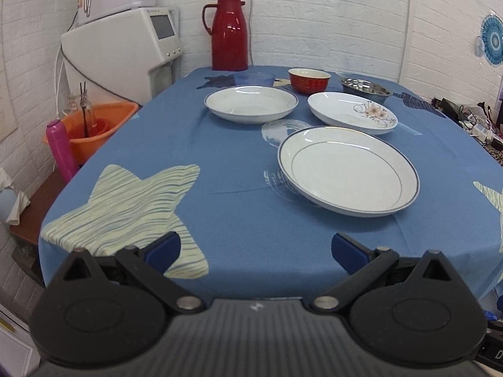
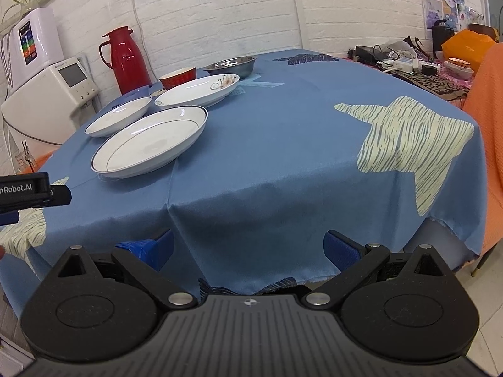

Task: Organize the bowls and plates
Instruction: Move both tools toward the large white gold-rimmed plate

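Note:
Three white plates lie on the blue tablecloth: a near blue-rimmed plate [image 1: 348, 171] [image 2: 150, 142], a far left blue-rimmed plate [image 1: 251, 103] [image 2: 118, 117], and a flower-patterned plate [image 1: 351, 112] [image 2: 197, 90]. Behind them stand a red bowl [image 1: 309, 80] [image 2: 178, 77], a steel bowl [image 1: 364, 89] [image 2: 230, 65] and a blue translucent bowl [image 1: 254, 79]. My left gripper [image 1: 256, 251] hovers open over the table's near edge, holding nothing; its body [image 2: 31, 191] shows at the left of the right wrist view. My right gripper [image 2: 248, 246] is open and empty in front of the table's edge.
A red thermos jug [image 1: 229, 33] [image 2: 129, 59] stands at the table's back. White appliances [image 1: 125, 47] and an orange basin [image 1: 94, 125] sit left of the table. Cluttered items [image 2: 408, 59] and an orange cloth-covered chair [image 2: 490, 144] are on the right.

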`<state>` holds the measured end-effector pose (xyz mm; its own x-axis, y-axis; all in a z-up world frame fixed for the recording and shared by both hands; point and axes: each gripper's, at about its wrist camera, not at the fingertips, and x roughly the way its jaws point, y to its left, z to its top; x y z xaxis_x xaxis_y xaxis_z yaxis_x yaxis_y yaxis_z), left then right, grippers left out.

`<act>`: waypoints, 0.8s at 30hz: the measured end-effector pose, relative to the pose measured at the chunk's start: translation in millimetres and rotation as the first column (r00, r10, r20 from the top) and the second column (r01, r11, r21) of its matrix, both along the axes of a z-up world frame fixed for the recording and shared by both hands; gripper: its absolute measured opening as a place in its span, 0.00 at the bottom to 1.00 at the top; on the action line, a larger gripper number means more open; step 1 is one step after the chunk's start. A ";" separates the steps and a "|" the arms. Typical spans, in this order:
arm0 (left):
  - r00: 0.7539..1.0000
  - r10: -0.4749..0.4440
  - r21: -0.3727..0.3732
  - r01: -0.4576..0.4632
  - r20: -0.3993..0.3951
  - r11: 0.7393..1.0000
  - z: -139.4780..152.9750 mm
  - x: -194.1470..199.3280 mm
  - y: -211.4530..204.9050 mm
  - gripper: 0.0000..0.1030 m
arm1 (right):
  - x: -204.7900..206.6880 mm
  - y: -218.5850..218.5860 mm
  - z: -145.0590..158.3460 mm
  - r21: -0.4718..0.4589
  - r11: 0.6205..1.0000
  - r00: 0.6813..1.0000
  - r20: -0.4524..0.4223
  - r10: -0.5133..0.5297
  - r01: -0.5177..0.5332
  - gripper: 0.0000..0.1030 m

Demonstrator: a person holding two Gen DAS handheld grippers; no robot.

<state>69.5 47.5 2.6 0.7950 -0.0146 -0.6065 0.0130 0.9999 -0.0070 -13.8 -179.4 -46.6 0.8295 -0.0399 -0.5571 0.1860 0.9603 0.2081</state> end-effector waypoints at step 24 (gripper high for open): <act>0.966 -0.158 -0.079 0.144 -0.206 0.986 -10.9 146.9 6.8 0.99 | 203.9 30.3 34.9 -0.101 0.976 0.953 -0.254 0.164 -0.195 0.86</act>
